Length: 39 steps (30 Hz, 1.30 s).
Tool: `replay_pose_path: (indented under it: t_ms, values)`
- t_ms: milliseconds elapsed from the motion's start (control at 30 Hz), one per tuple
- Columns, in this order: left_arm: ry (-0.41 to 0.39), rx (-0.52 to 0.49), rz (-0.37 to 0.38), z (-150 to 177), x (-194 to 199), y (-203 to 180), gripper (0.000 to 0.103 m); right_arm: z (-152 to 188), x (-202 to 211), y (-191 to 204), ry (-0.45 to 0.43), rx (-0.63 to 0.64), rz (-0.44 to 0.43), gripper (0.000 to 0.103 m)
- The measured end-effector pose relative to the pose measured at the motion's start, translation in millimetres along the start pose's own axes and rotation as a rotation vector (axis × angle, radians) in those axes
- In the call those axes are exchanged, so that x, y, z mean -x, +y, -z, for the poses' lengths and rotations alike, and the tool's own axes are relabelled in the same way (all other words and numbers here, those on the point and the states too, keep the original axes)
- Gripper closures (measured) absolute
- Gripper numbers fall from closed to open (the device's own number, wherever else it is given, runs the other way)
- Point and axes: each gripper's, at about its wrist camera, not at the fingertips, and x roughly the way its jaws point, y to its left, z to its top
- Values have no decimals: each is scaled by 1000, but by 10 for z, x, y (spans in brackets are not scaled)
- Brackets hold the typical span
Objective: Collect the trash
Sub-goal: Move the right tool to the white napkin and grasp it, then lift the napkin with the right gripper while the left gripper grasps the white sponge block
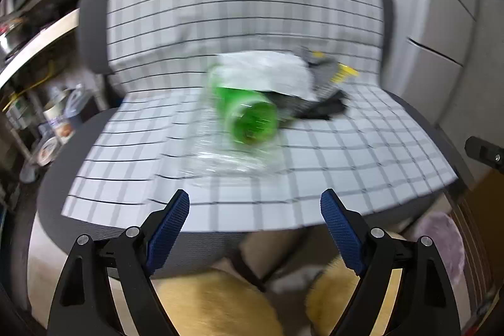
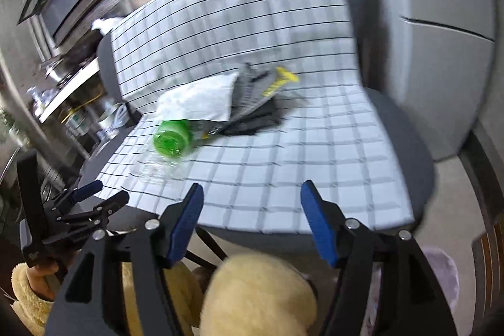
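A chair [image 1: 315, 178] with a grey-and-white checked cover fills both views, and the trash lies in a heap on its seat. Nearest the front edge is a clear plastic bottle [image 1: 245, 122] with a green label, lying on its side with its round end turned toward the cameras. Behind it, at about 12 o'clock from the bottle in the left wrist view, a white plastic bag [image 1: 264, 71] lies partly over it. At 2 o'clock from the bottle a grey wrapper [image 1: 321, 65] with yellow marks sits on a flat black piece [image 1: 327, 109]. All of this is blurred, so the finer detail cannot be made out.

The left gripper [image 1: 255, 213] hangs just off the front edge of the seat, its blue-padded jaws spread wide with nothing between them; the bottle lies at 12 o'clock from it, apart from the pads. The right gripper [image 2: 252, 216] is also in front of the seat, its jaws apart and empty; from it the bottle [image 2: 171, 140] lies at 11 o'clock. In the right wrist view the left gripper [image 2: 91, 203] shows at 9 o'clock, held by a hand [image 2: 44, 276] in a fluffy yellow sleeve [image 2: 22, 304].

Nothing lies between either gripper and the bottle except bare seat cover. Left of the chair are cluttered shelves [image 1: 41, 33] with jars and tins; right of it stands a pale cabinet [image 1: 447, 30]. Yellow fluffy fabric [image 2: 261, 295] shows below the jaws.
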Motion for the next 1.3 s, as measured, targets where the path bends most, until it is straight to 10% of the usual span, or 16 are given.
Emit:
replay_pose_path:
  t_ms: [900, 967, 1167, 1300]
  values:
    - [39, 145, -142, -545, -753, 866, 18, -1147, -2338, 964, 117, 252, -135, 8]
    - [44, 148, -139, -529, -751, 873, 18, -1137, -2356, 997, 105, 263, -106, 14]
    - [42, 151, -137, -488, -669, 870, 18, -1138, -2234, 943, 90, 241, -101, 75]
    - [31, 142, -136, -477, -573, 816, 18, -1202, -1863, 816, 0, 205, -100, 91]
